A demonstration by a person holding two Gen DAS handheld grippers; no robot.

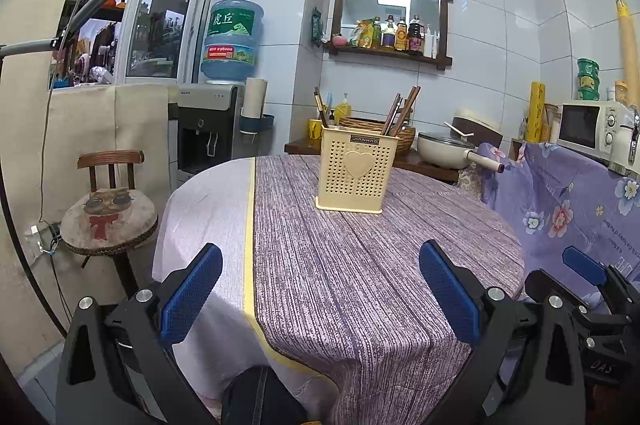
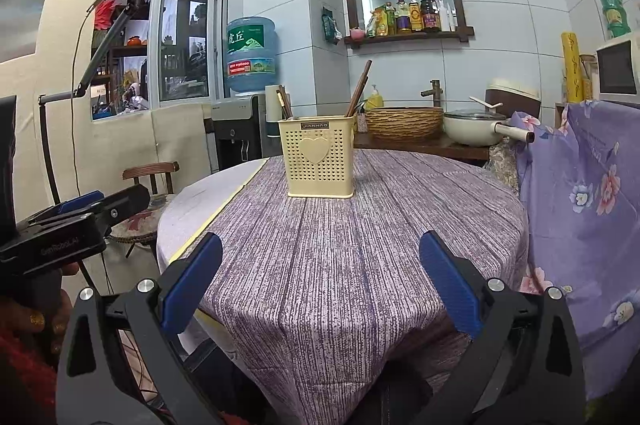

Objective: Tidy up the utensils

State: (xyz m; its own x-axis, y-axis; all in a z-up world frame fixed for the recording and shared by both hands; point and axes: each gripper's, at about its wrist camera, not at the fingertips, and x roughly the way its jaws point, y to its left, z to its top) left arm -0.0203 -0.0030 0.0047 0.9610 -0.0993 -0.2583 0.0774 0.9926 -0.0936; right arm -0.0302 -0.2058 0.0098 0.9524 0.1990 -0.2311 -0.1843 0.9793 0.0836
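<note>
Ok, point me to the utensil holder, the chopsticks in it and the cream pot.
utensil holder (image 1: 352,172), left wrist view, on its heart-marked front wall.
chopsticks (image 2: 361,87), right wrist view, on the tall right-hand shafts.
cream pot (image 2: 468,129), right wrist view, on its side wall.

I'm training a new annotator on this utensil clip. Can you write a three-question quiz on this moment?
1. True or false: the left gripper holds a chopstick.
2. Which mark is on the front of the utensil holder? A star, B heart, C circle.
3. Fill in: the chopsticks stand in the holder in ___ separate groups, left and right.

Key: 1 false, both it and the right gripper are open and empty. 2 B. 3 two; the holder stands upright on the purple tablecloth.
</note>
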